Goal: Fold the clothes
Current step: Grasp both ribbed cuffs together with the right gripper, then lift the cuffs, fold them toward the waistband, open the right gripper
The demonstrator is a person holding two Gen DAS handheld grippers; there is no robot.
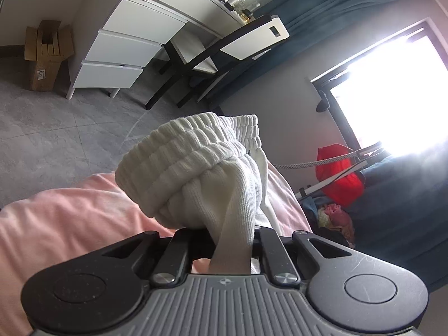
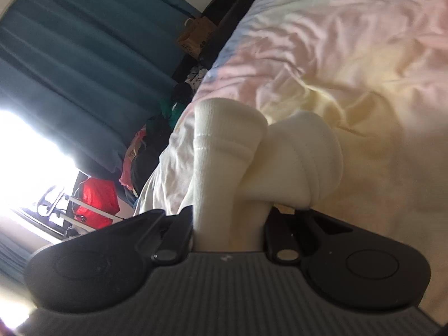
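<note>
Both tongs are clenched on cloth: left gripper (image 1: pixel 232 240) pinches the white ribbed garment (image 1: pixel 196 168), bunched at twelve o'clock above the pink bedspread (image 1: pixel 70 218); right gripper (image 2: pixel 229 224) grasps the garment's white knit likewise.

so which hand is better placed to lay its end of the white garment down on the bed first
Probably right. The right gripper holds the white garment directly over the bedspread. The left gripper holds the ribbed waistband at the bed's edge, with floor beyond.
</note>
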